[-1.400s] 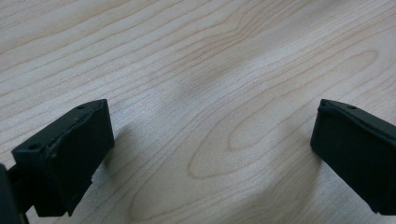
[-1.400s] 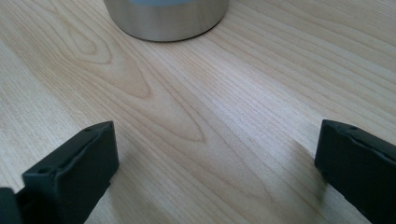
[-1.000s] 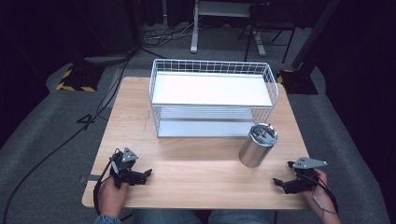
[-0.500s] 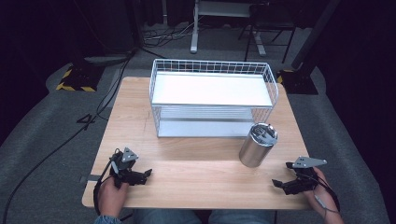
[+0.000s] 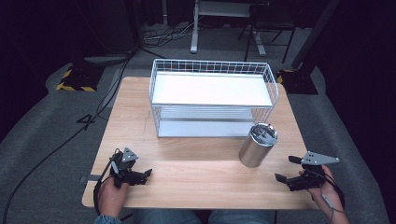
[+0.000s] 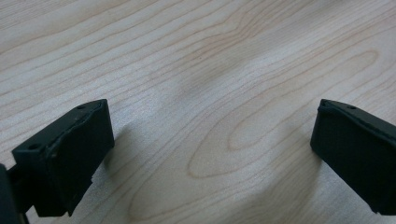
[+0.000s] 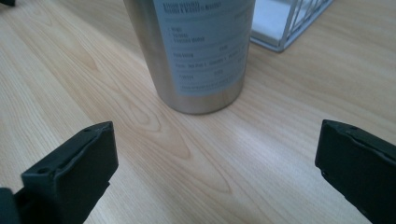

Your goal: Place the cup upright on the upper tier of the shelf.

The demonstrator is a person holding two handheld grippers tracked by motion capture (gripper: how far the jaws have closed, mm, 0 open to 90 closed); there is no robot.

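At four o'clock on the wooden table, the right gripper is sitting with its jaws spread wide and empty, facing the steel tumbler, which is standing upright near it, just in front of the white wire rack. At eight o'clock the left gripper is resting low over bare wood, jaws also wide apart. Reaching well likely means keeping the right jaws level, straddling the tumbler's body at mid-height, and closing squarely.

A grey three-cornered plate is carried atop each black gripper; a blue cuff is worn
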